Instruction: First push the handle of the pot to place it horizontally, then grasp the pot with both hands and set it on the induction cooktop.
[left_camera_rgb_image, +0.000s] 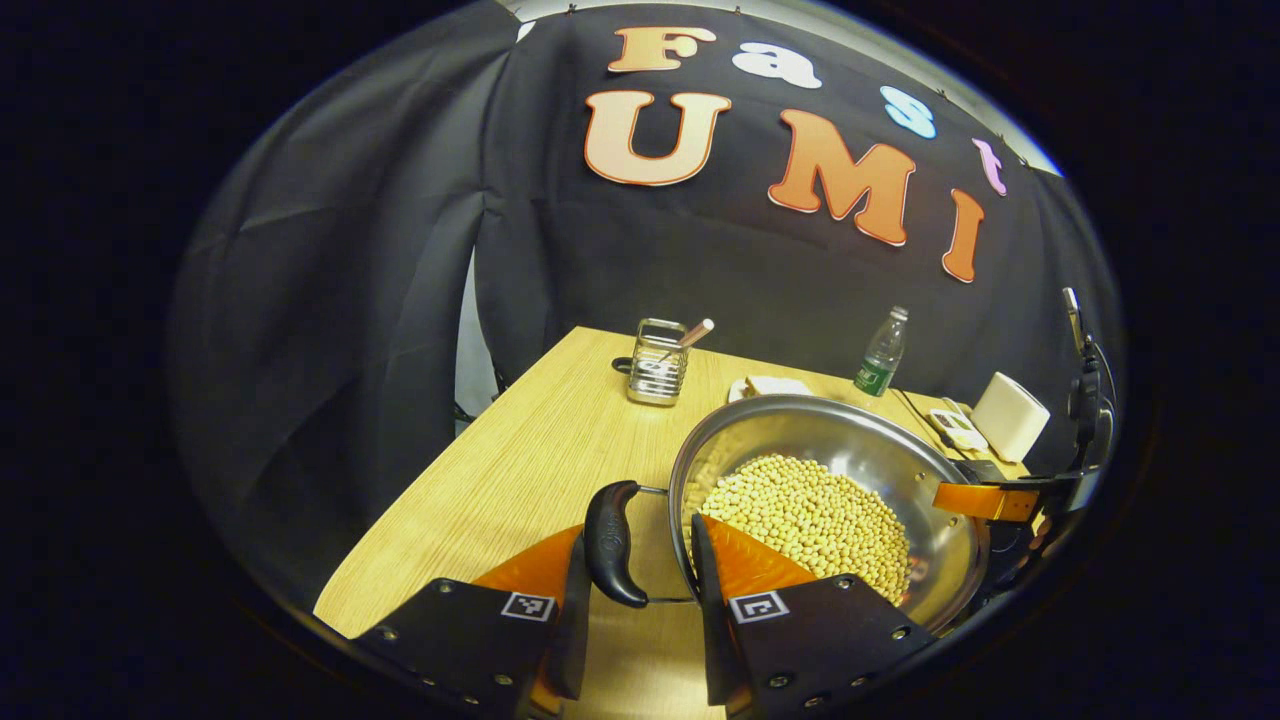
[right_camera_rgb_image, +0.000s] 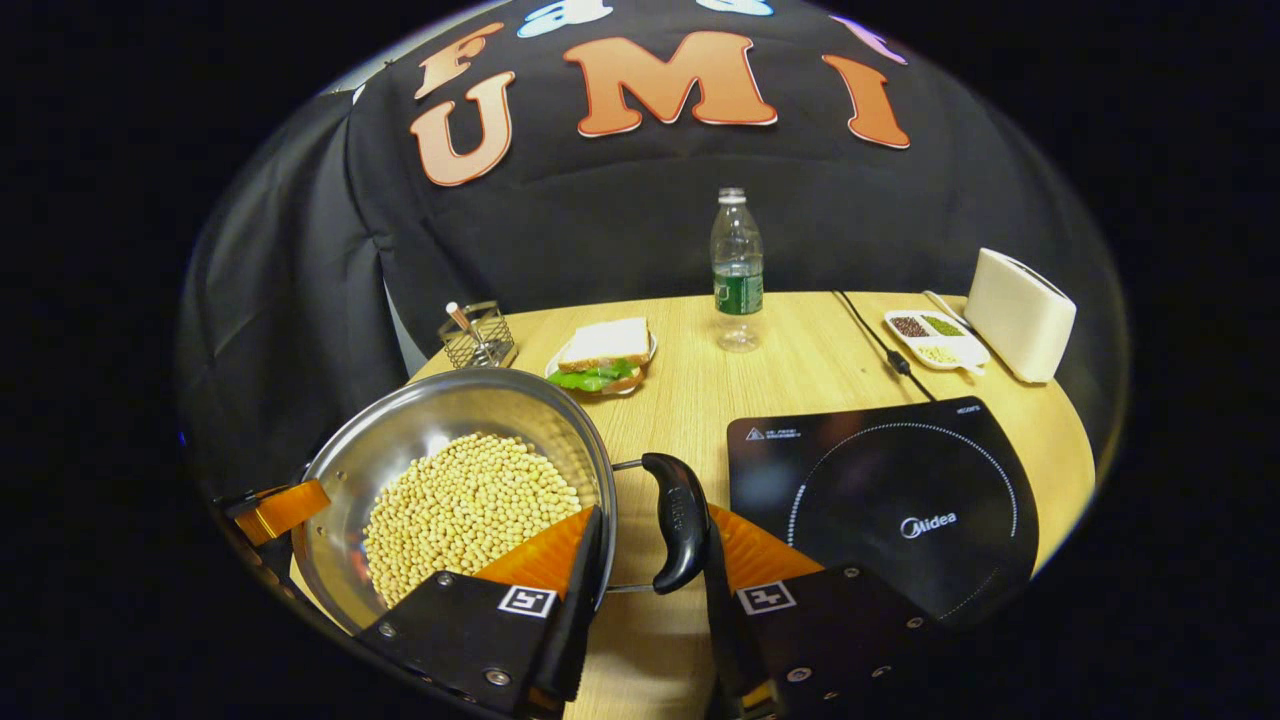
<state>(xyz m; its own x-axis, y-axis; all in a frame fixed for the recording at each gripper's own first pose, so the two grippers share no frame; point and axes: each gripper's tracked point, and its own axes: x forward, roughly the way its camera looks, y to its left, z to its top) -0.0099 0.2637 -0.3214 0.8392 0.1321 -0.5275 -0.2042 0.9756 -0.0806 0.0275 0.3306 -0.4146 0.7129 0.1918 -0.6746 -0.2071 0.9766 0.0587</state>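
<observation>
The pot (right_camera_rgb_image: 455, 480), steel and filled with pale beans (right_camera_rgb_image: 465, 510), sits on the table (right_camera_rgb_image: 690, 400) just left of the induction cooktop (right_camera_rgb_image: 885, 500), not on it. In the right gripper view, the right tool (right_camera_rgb_image: 650, 565) straddles the pot's black side handle (right_camera_rgb_image: 678, 520), fingers set narrowly around it; whether they press is unclear. A sandwich plate (right_camera_rgb_image: 603, 358) and bottle (right_camera_rgb_image: 737, 270) stand behind the pot. In the left gripper view, the left tool (left_camera_rgb_image: 635, 565) likewise brackets the opposite handle (left_camera_rgb_image: 612, 540), with a wire holder (left_camera_rgb_image: 658, 362) beyond the pot.
</observation>
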